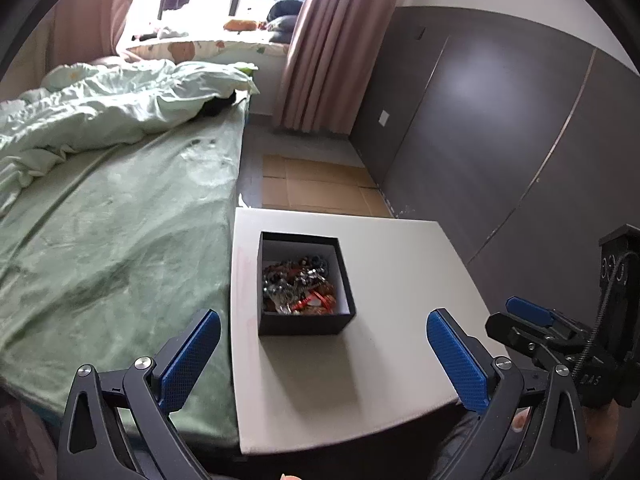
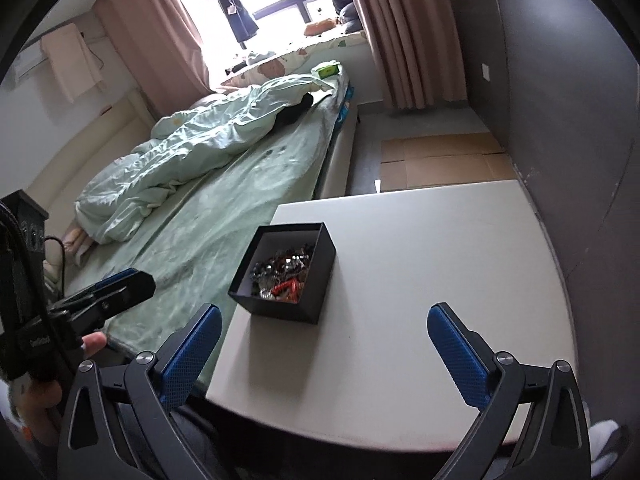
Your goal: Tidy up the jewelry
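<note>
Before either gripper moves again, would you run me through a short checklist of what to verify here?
1. Left gripper open and empty: ok.
2. Right gripper open and empty: ok.
3. Black box upright on the white table: ok.
4. Jewelry all inside the box, none loose on the table: ok.
5. Pieces untangled in the pile: cannot tell.
6. Box lid in view: not ok.

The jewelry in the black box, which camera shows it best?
Left wrist view: it looks down into the black box, showing the jewelry spread across the bottom. The right wrist view sees it obliquely, partly hidden by the near wall.
</note>
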Tool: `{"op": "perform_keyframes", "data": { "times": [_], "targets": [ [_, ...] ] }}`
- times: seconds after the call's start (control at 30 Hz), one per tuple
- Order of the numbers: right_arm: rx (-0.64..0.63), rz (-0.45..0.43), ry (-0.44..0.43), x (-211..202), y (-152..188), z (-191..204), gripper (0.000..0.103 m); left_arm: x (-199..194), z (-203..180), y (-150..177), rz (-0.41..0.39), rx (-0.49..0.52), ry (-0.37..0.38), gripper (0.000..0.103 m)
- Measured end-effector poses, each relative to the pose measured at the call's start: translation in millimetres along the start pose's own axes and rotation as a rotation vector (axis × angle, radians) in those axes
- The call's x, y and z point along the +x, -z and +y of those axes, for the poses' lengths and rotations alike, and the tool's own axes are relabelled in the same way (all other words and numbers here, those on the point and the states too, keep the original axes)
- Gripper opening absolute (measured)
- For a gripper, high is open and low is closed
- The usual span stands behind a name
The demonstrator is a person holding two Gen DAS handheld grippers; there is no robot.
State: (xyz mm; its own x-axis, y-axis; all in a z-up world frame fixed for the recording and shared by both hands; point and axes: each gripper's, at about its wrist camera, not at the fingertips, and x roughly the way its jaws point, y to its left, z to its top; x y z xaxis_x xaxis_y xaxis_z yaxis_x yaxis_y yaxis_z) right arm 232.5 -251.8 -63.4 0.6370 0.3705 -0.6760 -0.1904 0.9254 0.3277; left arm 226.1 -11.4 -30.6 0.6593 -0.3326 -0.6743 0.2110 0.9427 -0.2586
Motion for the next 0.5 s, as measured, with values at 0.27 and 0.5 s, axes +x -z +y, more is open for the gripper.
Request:
{"op": "perform_keyframes", "data": {
  "times": [0.27, 0.5],
  "targets": [
    [-0.025, -0.036, 0.009, -42.2, 23.9, 7.8, 0.103, -49.2, -22.5, 28.3, -0.082, 0.046, -0.025, 0.103],
    [-0.041, -0.091, 0.002, -82.0, 45.1, 17.8, 0.103, -96.7, -31.4, 50.2, -0.169, 0.051, -0.042, 0.103]
  ]
}}
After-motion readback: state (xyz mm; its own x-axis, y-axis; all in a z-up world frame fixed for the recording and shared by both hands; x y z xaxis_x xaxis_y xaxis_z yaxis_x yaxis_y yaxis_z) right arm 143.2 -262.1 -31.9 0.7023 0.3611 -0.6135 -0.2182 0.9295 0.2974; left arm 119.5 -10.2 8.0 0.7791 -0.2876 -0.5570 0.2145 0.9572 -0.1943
